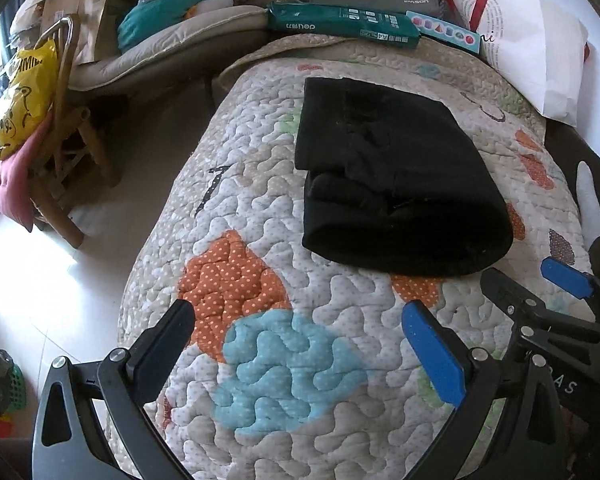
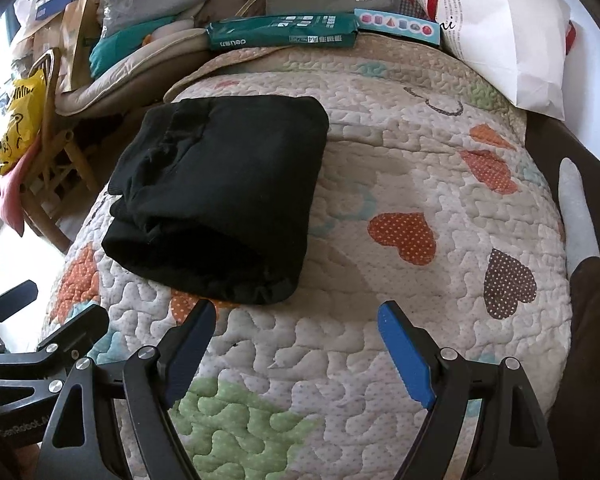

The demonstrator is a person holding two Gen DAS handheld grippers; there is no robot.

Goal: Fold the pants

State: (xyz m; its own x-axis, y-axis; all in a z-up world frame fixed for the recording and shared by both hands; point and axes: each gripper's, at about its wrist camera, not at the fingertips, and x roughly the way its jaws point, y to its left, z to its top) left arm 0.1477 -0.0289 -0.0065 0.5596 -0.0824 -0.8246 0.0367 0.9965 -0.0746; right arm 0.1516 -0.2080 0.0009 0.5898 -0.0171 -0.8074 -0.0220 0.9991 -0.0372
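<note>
- The left gripper (image 1: 300,332) hangs over the quilt's (image 1: 340,420) near edge, jaws spread wide and holding nothing; under it lie only blue and orange patches.
- The right gripper (image 2: 296,334) sits just beside it to the right, jaws also spread and empty, over bare quilt (image 2: 340,360).
- The pants (image 1: 392,184) lie ahead of both, a compact black bundle on the middle of the quilt, well short of its far edge.
- From the left gripper the pants lie ahead and to the right; from the right gripper the pants (image 2: 224,200) lie ahead and to the left, their rounded near fold close to its left finger (image 2: 192,344) but apart from it.
- The bundle's long axis runs near to far, away from the grippers.
- Judged from this, the right gripper is the nearer, and the folding looks nearly or wholly done.
- Beyond the far edge stand a green box (image 2: 284,32) and a white bag (image 2: 508,36).
</note>
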